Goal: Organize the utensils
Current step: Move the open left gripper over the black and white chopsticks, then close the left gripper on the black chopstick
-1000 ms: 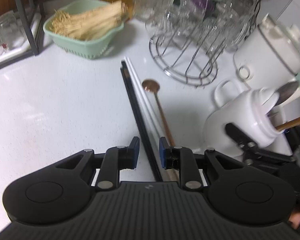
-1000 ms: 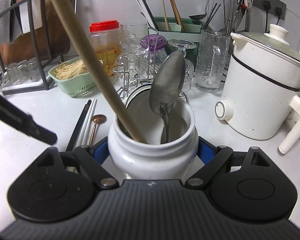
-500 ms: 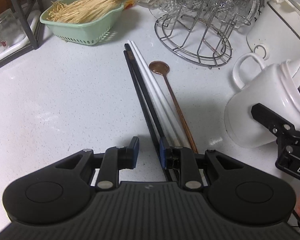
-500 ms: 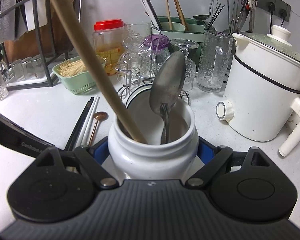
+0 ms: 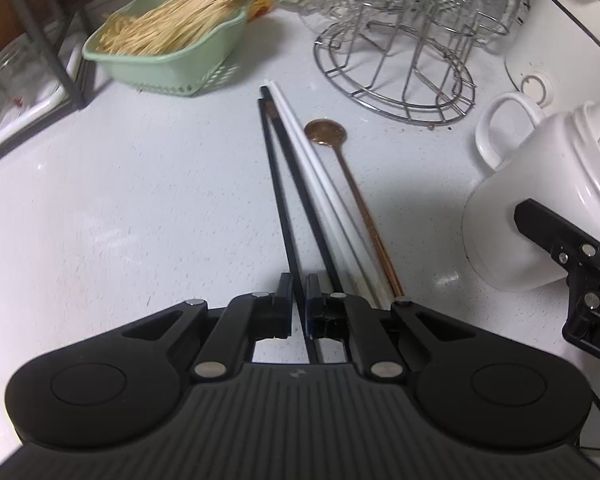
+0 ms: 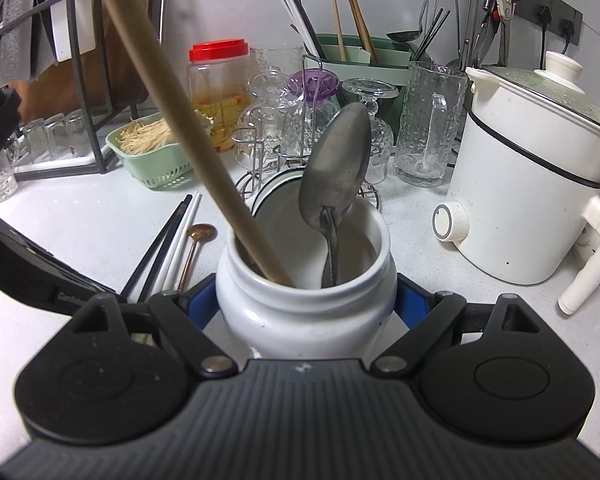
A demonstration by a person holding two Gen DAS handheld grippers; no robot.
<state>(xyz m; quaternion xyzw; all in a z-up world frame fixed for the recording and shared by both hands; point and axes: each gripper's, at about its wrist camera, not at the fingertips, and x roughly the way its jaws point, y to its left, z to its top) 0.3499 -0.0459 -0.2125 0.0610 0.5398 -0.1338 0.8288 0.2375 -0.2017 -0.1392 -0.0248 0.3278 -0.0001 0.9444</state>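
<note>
Two tool-mounted fisheye views over one white counter, each looking forward along its own fingers.

The left wrist view tilts steeply down, close above the black chopsticks, white chopsticks and copper spoon lying on the counter. The right wrist view looks forward at a shallower angle, with the white jar filling the near field and the wall rack beyond. Both views share the chopsticks, the spoon, the green basket, the wire glass rack, the white cooker and the jar; each also catches an edge of the other tool.
</note>
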